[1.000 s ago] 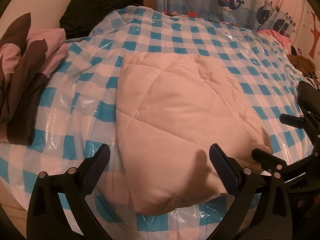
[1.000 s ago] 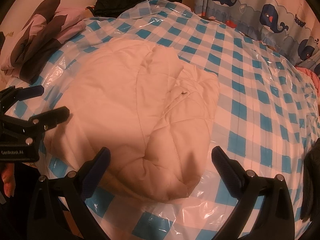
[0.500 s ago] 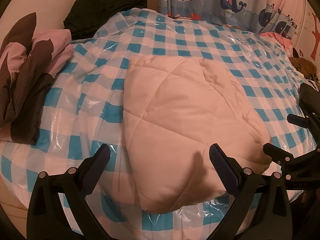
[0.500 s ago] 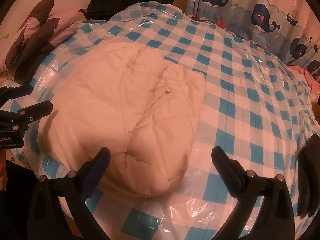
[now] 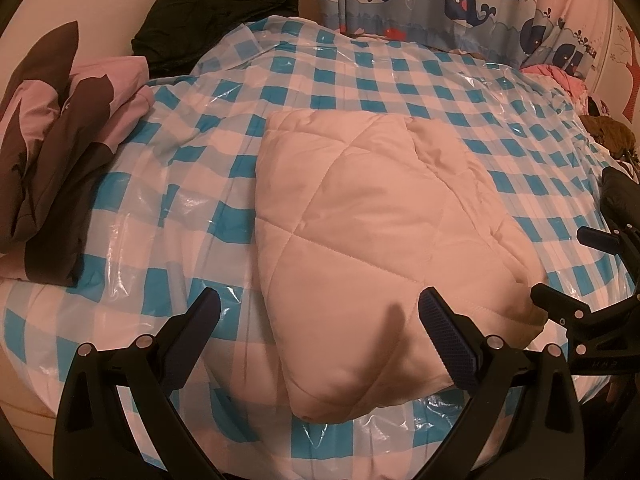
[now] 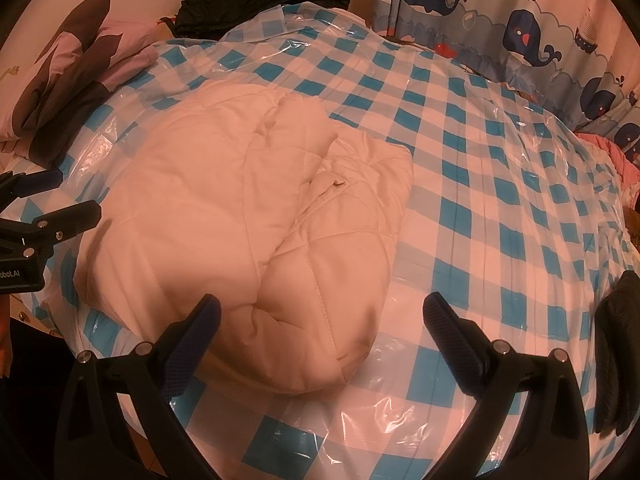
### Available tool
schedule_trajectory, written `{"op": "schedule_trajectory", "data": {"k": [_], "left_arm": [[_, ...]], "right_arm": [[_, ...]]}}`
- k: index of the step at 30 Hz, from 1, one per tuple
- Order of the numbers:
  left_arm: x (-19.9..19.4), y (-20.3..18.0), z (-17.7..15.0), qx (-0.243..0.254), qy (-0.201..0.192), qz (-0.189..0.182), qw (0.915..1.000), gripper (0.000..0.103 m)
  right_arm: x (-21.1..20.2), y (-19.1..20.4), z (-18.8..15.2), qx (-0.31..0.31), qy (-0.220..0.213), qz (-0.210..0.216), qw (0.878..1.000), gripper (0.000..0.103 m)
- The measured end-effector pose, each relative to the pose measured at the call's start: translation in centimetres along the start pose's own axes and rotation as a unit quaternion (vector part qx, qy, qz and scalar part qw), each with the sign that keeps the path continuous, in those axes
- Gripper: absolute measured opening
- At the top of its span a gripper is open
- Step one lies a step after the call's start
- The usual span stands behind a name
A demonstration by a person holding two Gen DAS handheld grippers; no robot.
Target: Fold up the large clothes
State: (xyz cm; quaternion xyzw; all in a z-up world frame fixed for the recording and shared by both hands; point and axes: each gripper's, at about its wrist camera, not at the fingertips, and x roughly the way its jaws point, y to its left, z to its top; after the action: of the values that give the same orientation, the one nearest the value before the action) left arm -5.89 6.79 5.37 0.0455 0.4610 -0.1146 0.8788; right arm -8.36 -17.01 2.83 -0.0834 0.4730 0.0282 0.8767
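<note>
right wrist: folded quilted coat's tucked seam

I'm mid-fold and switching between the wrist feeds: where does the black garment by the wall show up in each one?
Left wrist: the black garment lies top left of centre, at the far edge of the checked plastic sheet.
Right wrist: the black garment lies at the top, left of centre.
Shared landmark: the whale-print curtain hangs to its right in both.
</note>
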Motion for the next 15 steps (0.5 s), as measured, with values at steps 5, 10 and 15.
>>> {"op": "schedule_trajectory", "data": {"k": [5,10,15], "left_arm": [[-0.03,0.03,-0.03,0.000,0.000,0.000,1.0000,0.095],[-0.06,-0.07,-0.21,0.000,0.000,0.000,1.0000,0.095],[-0.10,0.03,-0.21,-0.001,0.000,0.001,1.0000,0.095]], "right_arm": [[0.00,0.00,-0.03,0.000,0.000,0.000,1.000,0.097],[-0.02,0.01,-0.05,0.001,0.000,0.000,1.000,0.097],[0.00,-0.01,-0.07,0.001,0.000,0.000,1.000,0.097]]}}
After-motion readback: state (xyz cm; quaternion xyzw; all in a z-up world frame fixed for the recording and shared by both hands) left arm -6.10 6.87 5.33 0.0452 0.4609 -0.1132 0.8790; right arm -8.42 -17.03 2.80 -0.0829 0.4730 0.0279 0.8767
